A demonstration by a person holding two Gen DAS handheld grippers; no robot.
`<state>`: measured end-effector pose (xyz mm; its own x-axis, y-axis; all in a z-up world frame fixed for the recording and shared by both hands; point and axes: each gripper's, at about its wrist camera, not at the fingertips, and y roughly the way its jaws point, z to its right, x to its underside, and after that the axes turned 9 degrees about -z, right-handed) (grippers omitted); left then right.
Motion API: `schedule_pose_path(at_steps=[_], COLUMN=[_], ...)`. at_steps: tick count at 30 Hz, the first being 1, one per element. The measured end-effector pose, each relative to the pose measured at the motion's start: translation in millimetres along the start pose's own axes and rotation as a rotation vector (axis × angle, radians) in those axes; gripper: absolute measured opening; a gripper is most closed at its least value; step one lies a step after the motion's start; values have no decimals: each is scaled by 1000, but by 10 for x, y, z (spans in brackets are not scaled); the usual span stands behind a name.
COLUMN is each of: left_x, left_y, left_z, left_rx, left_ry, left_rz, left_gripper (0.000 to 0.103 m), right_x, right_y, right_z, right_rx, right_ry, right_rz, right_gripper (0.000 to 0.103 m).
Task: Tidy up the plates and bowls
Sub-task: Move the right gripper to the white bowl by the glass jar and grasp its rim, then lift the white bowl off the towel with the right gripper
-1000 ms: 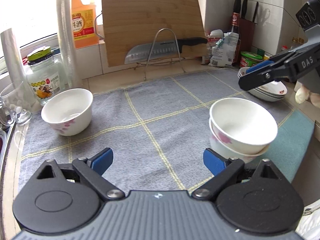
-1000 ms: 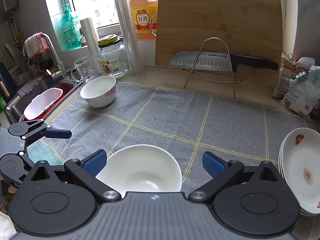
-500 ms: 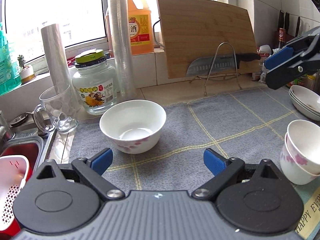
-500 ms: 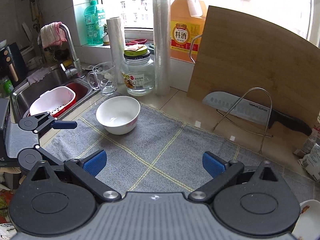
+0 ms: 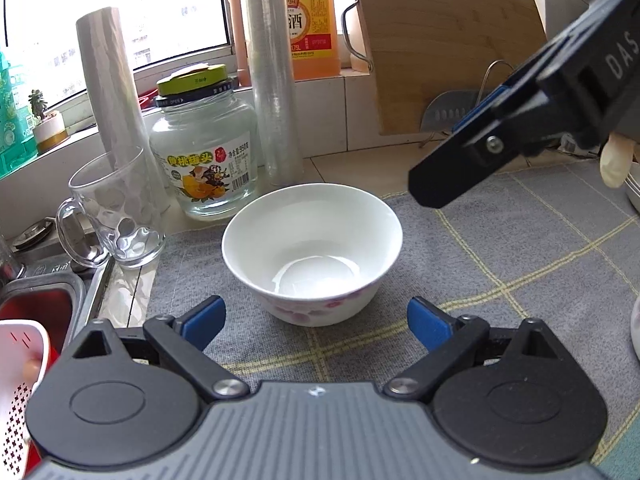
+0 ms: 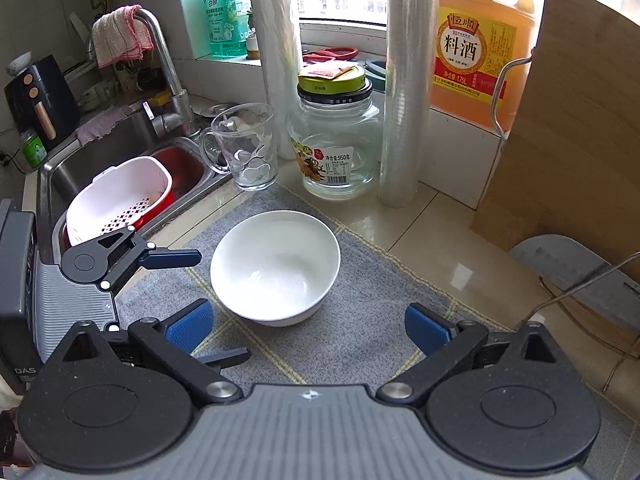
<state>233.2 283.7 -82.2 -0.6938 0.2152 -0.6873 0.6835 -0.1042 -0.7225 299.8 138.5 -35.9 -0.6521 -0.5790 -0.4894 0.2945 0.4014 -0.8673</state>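
A white bowl with pink flowers stands alone on the grey mat, near the mat's sink-side corner. My left gripper is open just short of the bowl, its blue pads level with the bowl's near side and not touching it. My right gripper is open too, with the same bowl just ahead of its pads. From the left wrist, one of the right gripper's fingers hangs above and right of the bowl. At the right edge I see slivers of stacked bowls and plates.
Behind the bowl stand a glass mug, a glass jar, two rolls of wrap, an orange bottle and a cutting board. A cleaver rests on a wire rack. The sink holds a white colander.
Both grippers have swung left across the mat to the lone bowl, which now lies close ahead of both. The stacked bowls and plates slid out to the right. Both stay open.
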Motion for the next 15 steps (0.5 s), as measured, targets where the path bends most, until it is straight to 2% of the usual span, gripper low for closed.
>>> schedule_pose_path(at_steps=[7,15], left_x=[-15,-33], left_y=[121,204], left_z=[7,-26], left_rx=[17,24], left_ry=[16,17], left_rz=[-13,-13], left_gripper=[97,97], right_x=[-203,-315], right_y=[424,688], right_z=[122,147], right_rx=[-63,-102], right_ry=[40,53], right_rz=[-38,-53], right_gripper=[103,103])
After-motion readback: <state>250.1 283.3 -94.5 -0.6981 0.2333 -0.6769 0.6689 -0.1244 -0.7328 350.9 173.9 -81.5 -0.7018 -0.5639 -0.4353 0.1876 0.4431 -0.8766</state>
